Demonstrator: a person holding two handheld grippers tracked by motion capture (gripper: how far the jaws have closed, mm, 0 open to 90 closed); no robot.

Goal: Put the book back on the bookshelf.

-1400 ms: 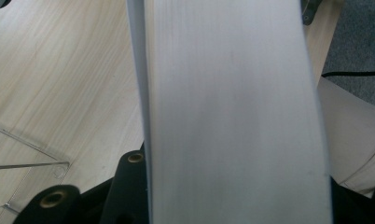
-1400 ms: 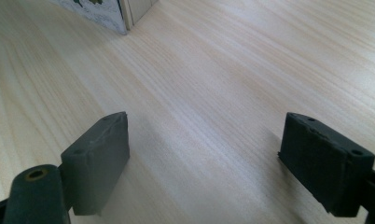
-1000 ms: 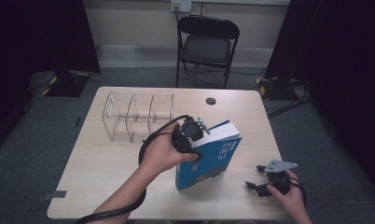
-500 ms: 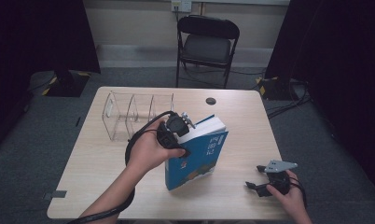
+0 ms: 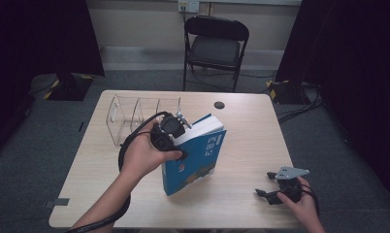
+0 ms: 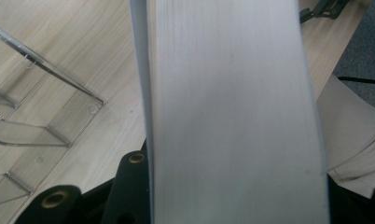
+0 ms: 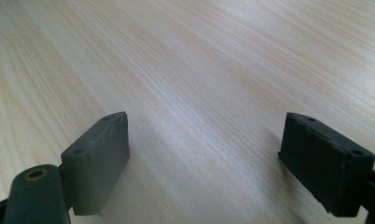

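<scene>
1. At table centre, the left gripper (image 5: pixel 176 127) clamps the book's (image 5: pixel 195 158) top edge, keeping it upright and tilted, with the rack (image 5: pixel 135 116) at ten o'clock.
2. At five o'clock, the right gripper (image 5: pixel 270 191) rests wide, empty.

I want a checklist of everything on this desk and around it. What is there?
Surface: pale wooden table, small dark round spot near the far edge.
Job's things: blue book tilted up on its lower edge; clear divider rack beside it.
Clutter: nothing seen.
Grippers: left gripper shut on the blue book, page edges between its jaws; right gripper open, low over bare table, holding nothing.
Cables: black cable loops from the left gripper; more lie on the floor at right.
Surroundings: black folding chair, grey carpet, dark curtains.
</scene>
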